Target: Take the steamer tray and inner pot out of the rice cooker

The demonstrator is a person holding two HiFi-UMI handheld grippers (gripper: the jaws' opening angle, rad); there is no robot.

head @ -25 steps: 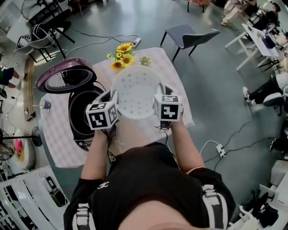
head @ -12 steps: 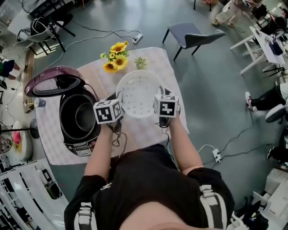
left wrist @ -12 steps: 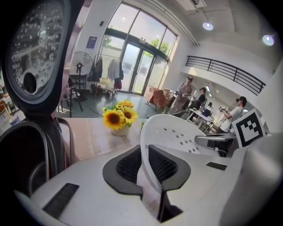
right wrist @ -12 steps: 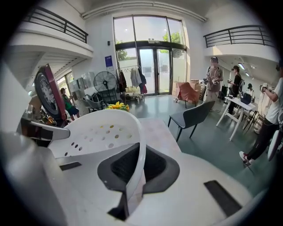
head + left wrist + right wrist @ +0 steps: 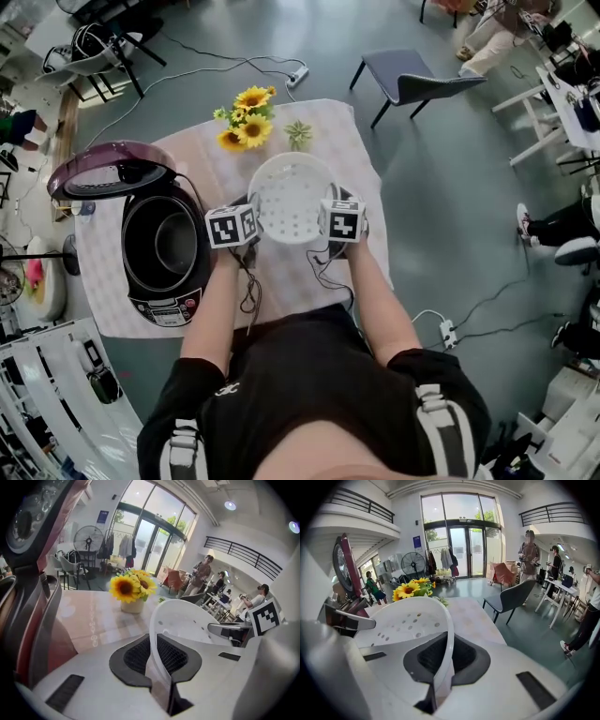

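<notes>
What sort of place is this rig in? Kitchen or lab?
Probably an open office or lab hall, not a kitchen: tall glass entrance doors, a black-railed mezzanine balcony, white desks with seated people.

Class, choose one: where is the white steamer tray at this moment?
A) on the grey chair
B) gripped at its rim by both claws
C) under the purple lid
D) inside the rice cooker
B: the left claw and the right claw each pinch the rim of the steamer tray.
</notes>
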